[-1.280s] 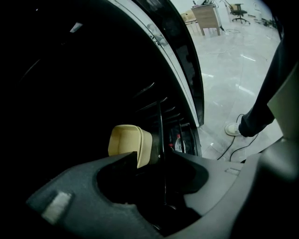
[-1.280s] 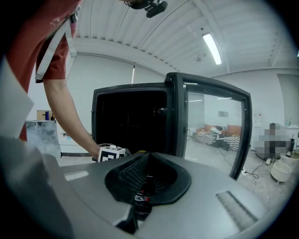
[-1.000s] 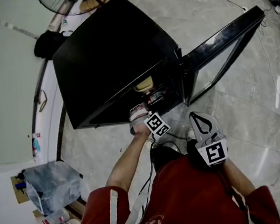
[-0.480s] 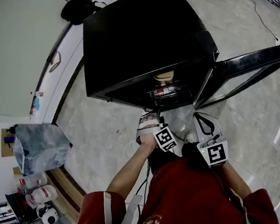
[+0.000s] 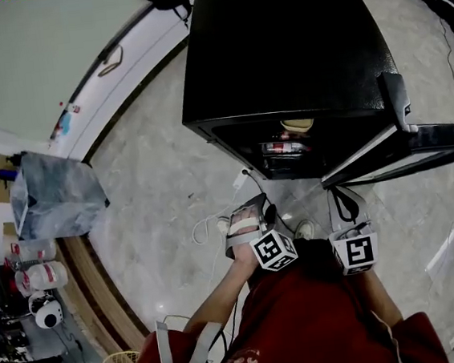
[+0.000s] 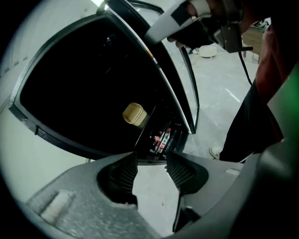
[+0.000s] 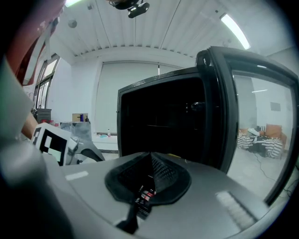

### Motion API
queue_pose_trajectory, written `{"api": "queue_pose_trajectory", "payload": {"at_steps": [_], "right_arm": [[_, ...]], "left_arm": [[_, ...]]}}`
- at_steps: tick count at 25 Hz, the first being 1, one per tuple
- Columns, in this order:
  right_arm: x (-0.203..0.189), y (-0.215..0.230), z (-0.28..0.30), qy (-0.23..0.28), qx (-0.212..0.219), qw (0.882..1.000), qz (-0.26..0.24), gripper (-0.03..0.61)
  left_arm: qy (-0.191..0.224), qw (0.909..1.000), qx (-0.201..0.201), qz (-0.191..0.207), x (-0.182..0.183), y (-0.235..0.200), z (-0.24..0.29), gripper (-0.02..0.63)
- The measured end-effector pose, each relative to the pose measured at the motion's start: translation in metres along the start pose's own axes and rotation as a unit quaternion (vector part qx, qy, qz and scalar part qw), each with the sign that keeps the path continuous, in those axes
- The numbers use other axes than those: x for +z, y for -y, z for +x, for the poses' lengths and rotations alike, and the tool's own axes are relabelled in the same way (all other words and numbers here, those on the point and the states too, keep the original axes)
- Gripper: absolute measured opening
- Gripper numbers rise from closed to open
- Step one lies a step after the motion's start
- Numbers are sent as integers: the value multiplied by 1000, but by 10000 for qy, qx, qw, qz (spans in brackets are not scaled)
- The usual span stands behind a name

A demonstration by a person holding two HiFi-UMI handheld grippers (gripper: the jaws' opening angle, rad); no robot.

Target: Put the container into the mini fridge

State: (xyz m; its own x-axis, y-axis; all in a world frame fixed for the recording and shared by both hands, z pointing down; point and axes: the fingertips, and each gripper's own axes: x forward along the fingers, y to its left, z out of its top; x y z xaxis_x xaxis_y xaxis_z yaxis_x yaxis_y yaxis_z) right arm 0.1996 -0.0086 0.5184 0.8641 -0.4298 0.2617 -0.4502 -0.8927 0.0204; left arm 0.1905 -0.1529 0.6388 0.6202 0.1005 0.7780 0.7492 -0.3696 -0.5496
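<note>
Head view, hard to see: the mini fridge (image 5: 286, 49) is nearly all black inside, and its open door (image 5: 417, 145) runs off the right edge.
Head view, container: the tan container (image 5: 296, 125) sits inside the fridge, just above some red-labelled bottles (image 5: 281, 147).
Head view, vs earlier: the left gripper (image 5: 246, 208) has backed away from the opening. The right gripper (image 5: 343, 201) is beside it.
Left gripper view: jaws spread, with only floor between them. The container looks tilted.
Right gripper view: jaw tips pressed together, holding nothing.
</note>
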Motion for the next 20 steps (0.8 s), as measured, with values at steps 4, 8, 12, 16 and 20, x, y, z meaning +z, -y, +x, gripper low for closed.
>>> {"api": "queue_pose_trajectory", "payload": {"at_steps": [4,8,12,16,20], "right_arm": [[9,8,7,71,-132,9999,-8,0],[26,2,14,198,-62,9997,-90,0],[36,-3,14,241,-43,9996,-145,0],[51,-13,20,374,41,9990,-221,0],[69,-24,26,532,239,9978,-300,0]], "left_arm": [[164,9978,261,-579,-3,-12,-18,202],[364,9893,482,-1329,-10,-32,-33,202],[771,9719,797,-2075,-9,-58,-52,202],[1393,9454,1149,-2714,-7,-84,-73,202],[2055,9049,1417,-3447,-8,-104,-98,202]]}}
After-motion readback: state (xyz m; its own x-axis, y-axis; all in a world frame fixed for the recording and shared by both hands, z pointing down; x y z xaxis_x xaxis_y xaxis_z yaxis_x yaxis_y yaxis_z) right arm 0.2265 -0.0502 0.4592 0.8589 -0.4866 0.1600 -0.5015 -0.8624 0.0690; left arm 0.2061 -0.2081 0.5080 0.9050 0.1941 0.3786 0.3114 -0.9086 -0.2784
